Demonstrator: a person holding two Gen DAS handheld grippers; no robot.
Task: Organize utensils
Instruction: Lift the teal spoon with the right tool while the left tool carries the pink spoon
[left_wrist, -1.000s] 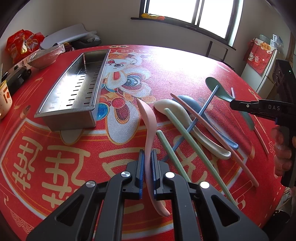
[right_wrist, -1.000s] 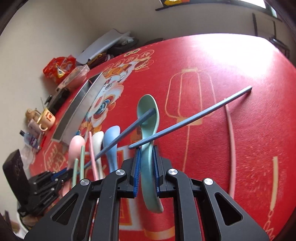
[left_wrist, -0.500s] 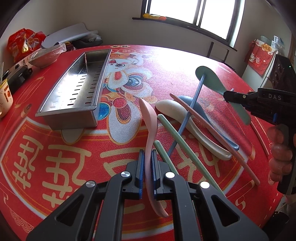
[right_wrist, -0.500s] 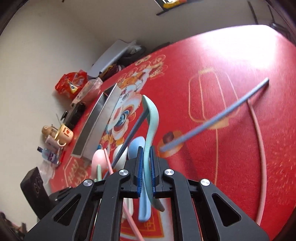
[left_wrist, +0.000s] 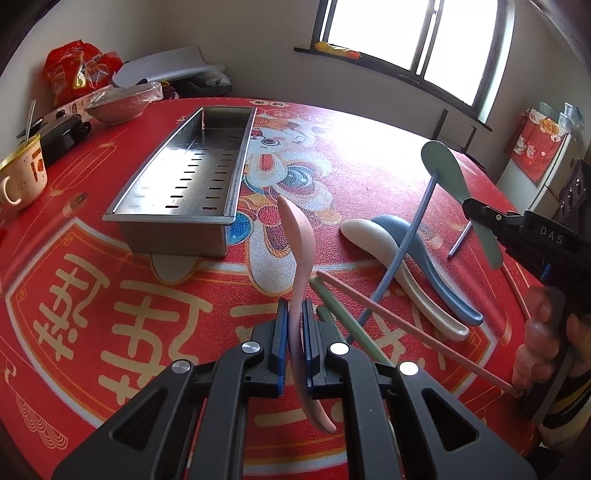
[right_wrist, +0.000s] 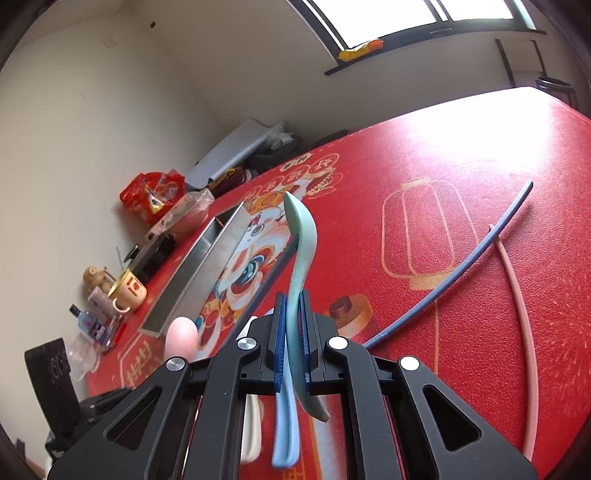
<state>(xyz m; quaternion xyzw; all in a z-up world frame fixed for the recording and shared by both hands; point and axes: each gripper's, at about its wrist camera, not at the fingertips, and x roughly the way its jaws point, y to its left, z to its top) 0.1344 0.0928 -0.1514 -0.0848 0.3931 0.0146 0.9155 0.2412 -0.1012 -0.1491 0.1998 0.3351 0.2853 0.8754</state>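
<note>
While both grippers clamp spoons, pink spoon (left_wrist: 301, 258) seemingly sits between left fingers (left_wrist: 281, 339).

Mug (left_wrist: 20, 173), red snack bag (left_wrist: 75, 70), covered bowl (left_wrist: 120, 105).

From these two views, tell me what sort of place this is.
Probably a lived-in home dining room: a round table under a festive red cloth, a snack bag and mug at its edge, and a window behind.

Four spoons (left_wrist: 301, 236), perhaps six chopsticks (left_wrist: 402, 325), one steel tray (left_wrist: 173, 218), one mug (left_wrist: 22, 177)
</note>
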